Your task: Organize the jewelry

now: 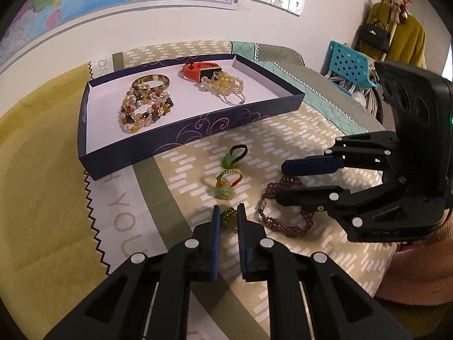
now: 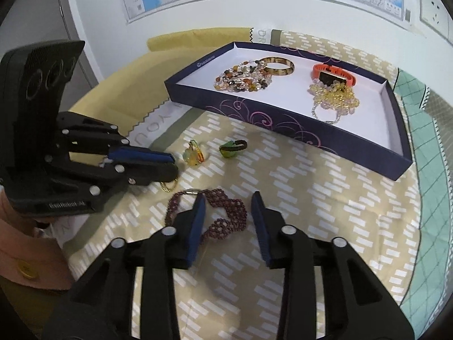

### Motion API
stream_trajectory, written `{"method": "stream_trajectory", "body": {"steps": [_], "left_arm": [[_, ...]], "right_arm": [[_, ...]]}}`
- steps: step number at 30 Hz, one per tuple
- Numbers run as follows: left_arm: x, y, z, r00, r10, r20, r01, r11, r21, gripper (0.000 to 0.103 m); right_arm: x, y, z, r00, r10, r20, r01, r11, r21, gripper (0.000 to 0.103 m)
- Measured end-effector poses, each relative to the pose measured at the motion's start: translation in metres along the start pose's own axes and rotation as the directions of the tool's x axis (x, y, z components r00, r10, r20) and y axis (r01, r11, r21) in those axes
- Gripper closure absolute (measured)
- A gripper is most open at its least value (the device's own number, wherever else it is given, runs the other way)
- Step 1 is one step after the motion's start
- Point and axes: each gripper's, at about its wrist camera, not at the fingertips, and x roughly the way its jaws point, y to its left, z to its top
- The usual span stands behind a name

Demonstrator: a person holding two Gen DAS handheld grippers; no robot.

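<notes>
Left gripper [image 1: 228, 212] nearly closed around small green beaded ring [image 1: 228, 217], right gripper [image 2: 228, 201] wide apart over maroon beaded bracelet [image 2: 223, 212], both near the navy cardboard tray [image 1: 181, 138]

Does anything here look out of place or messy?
Somewhat: four pieces lie outside the tray, on the cloth: three small pendant rings, e.g., and a purple beaded bracelet. Nothing looks broken or spilled.

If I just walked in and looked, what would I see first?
Probably the dark blue box at the back of the patterned cloth, with beaded bracelets and an orange watch inside. In front of it, the left gripper is closing around a small green beaded ring, and the open right gripper hovers over a purple beaded bracelet.
</notes>
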Motion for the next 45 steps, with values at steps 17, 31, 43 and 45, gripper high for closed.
{"method": "stream_trajectory", "body": {"steps": [17,31,43,45], "left_arm": [[-0.019,0.008,0.009,0.997,-0.028,0.069,0.032,0.998,-0.056,0.093],[-0.032,0.008,0.026,0.988,-0.04,0.146,0.052,0.996,-0.079,0.093],[-0.028,0.013,0.022,0.991,-0.04,0.129,0.052,0.994,-0.093,0.093],[-0.027,0.013,0.021,0.991,-0.042,0.127,0.054,0.994,-0.095,0.093]], "right_arm": [[-0.037,-0.023,0.009,0.985,0.126,0.12,-0.14,0.983,0.122,0.099],[-0.047,-0.033,0.022,0.988,0.089,0.123,-0.103,0.988,0.115,0.09],[-0.021,-0.041,-0.014,1.0,0.02,-0.011,-0.018,0.992,0.121,0.062],[-0.024,-0.042,-0.018,1.0,0.009,-0.013,-0.007,0.992,0.126,0.062]]}}
